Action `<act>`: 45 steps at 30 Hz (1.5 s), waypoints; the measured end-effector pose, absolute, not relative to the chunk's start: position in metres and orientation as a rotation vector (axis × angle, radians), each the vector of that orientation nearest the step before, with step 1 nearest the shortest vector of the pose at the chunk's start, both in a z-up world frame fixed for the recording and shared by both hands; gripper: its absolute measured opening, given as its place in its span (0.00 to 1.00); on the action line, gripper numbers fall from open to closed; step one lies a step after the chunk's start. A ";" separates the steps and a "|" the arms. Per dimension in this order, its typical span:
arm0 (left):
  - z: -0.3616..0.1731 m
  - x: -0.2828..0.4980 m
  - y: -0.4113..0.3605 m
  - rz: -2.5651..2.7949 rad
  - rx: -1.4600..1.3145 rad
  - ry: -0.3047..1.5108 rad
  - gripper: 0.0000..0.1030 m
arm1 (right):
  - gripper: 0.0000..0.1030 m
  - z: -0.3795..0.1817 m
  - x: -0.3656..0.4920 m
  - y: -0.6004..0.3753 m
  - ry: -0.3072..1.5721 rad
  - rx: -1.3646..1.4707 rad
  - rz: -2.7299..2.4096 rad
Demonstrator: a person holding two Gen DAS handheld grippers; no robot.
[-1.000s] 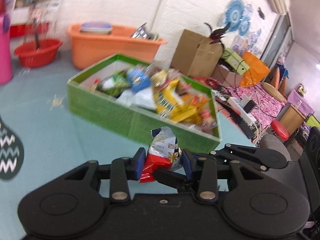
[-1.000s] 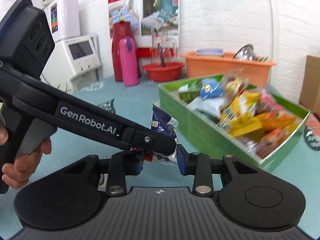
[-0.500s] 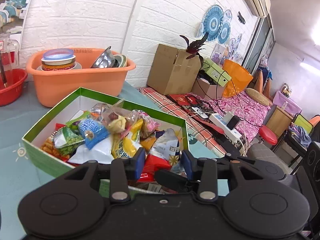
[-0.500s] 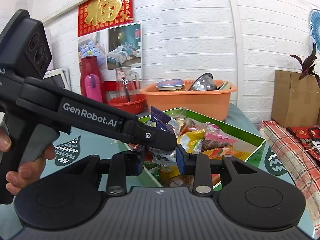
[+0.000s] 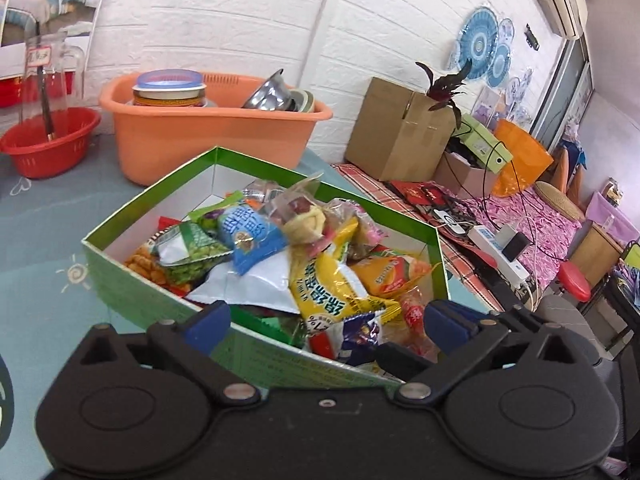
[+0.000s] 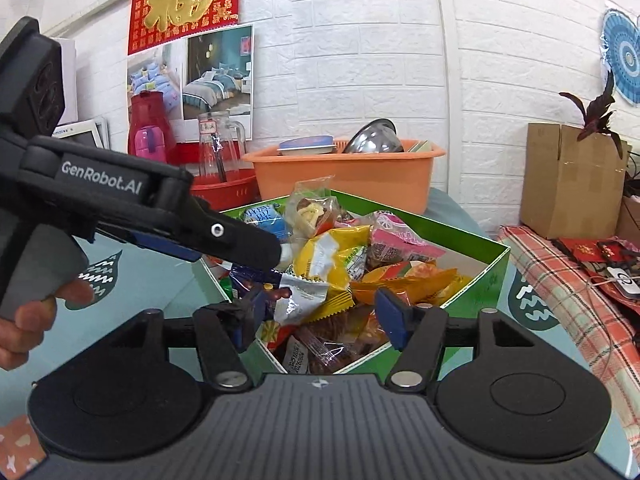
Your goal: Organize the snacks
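Left tool (image 5: 326,316) poised over the near corner of the green box (image 5: 132,292), jaws opening and spread wide, nothing pressed between the blue pads (image 5: 208,322); right tool (image 6: 318,314) likewise over the box (image 6: 476,284) from the other side, jaws opening, wide, gripping nothing. Dark blue and red snack packet (image 5: 358,340) lying loose atop the pile at the near end of the box, between the left tool's pads but apart from both; seen in the right wrist view as a dark blue packet (image 6: 256,276) just under the tip of the left tool. Box heaped with snacks: yellow packet (image 5: 332,284), blue packet (image 5: 250,240), green pea packet (image 5: 188,250), orange packet (image 5: 390,274), pink packet (image 6: 400,236). Box standing on the teal bench (image 5: 44,240); orange tub (image 5: 216,128) with bowls just beyond it, red basket (image 5: 50,140) with a glass jug (image 5: 50,76) far left. Cardboard carton (image 5: 398,132) with a dark plant (image 5: 446,84) far right against the white brick wall. A hand (image 6: 28,320) around the grip of the left tool at the left edge of the right wrist view.
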State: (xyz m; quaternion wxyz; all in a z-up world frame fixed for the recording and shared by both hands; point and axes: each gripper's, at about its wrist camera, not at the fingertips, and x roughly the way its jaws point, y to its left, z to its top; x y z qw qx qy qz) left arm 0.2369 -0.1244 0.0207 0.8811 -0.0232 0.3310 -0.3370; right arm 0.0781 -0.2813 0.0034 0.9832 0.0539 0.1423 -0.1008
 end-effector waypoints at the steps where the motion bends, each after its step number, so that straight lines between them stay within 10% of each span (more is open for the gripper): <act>1: 0.022 0.235 -0.123 -0.696 -0.045 0.686 1.00 | 1.00 0.005 0.077 -0.280 0.285 0.109 -0.206; 45: -0.001 0.051 -0.057 -0.322 0.148 0.591 1.00 | 1.00 -0.007 -0.027 -0.209 0.380 0.076 -0.436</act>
